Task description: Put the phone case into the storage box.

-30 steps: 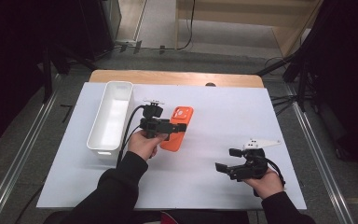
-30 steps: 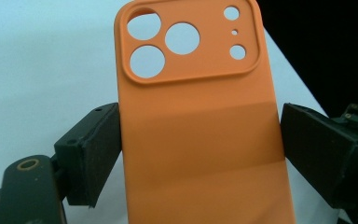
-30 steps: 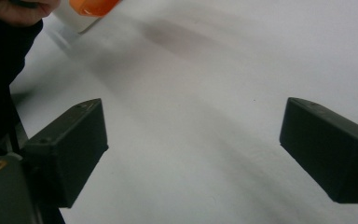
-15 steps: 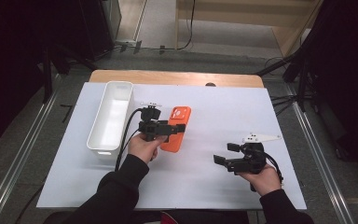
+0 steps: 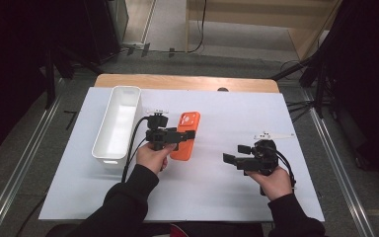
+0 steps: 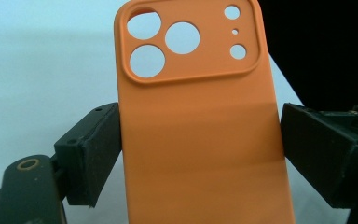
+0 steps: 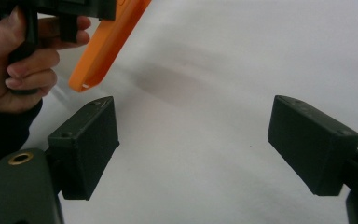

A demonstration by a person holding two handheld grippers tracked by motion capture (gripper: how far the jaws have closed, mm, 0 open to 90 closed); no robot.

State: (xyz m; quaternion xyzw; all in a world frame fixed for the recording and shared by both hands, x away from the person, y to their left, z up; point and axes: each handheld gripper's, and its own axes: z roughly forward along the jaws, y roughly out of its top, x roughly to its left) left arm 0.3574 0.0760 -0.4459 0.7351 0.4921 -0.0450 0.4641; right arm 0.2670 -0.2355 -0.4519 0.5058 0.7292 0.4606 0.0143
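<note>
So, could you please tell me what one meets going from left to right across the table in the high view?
White bin → left tool → orange phone case → right tool.

The orange phone case runs off the bottom edge in the left gripper view — its lower end unseen.

From above, we see a white tabletop. Our left gripper grips an orange phone case just right of a long white bin. Our right gripper, well apart, points left, jaws apart with nothing between them.
</note>
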